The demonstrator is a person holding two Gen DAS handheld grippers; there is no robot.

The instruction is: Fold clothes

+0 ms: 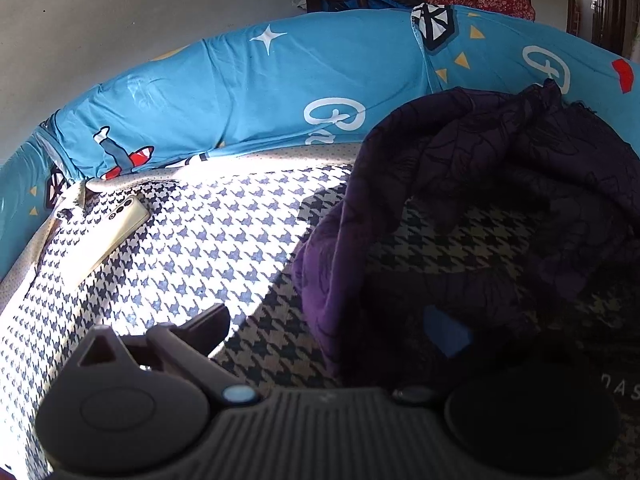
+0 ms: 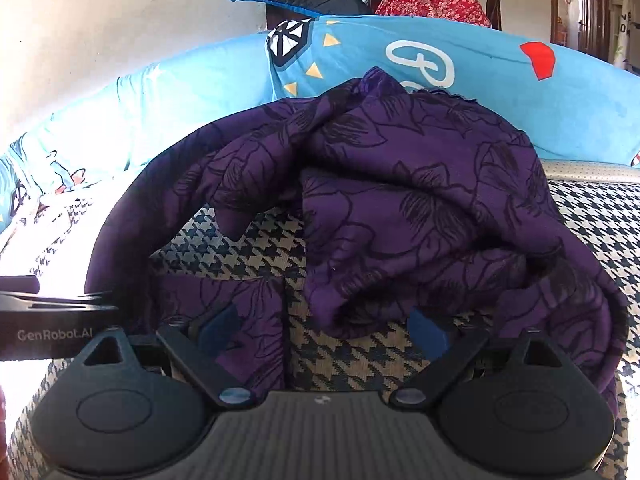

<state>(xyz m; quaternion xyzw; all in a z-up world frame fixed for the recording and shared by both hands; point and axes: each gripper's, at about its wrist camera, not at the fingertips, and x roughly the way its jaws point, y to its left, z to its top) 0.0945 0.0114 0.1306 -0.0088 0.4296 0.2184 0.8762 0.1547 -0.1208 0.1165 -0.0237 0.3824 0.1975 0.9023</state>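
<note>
From the left wrist, the purple floral-print garment (image 1: pixel 480 184) lies bunched on the houndstooth-covered bed (image 1: pixel 192 248), to the right of the left gripper (image 1: pixel 332 320). The left finger (image 1: pixel 200 332) is bare in the sun, but the right one is lost in shadow against the cloth, so I cannot tell whether it is gripping anything. Only this view shows a pale phone (image 1: pixel 108 236) lying near the bed's far corner, beside the blue cartoon-print bolster (image 1: pixel 248 92).

From the right wrist, the garment (image 2: pixel 400 200) arches in a rumpled heap straight ahead. The right gripper (image 2: pixel 324 328) has its blue-padded fingers (image 2: pixel 428 332) spread wide with bare bed between them, the cloth lapping both tips. The left tool's body (image 2: pixel 52 320) shows at the left edge. The fabric looks thin, light and limp; it should drape and slide, so a hem or corner is probably the best hold.
</note>
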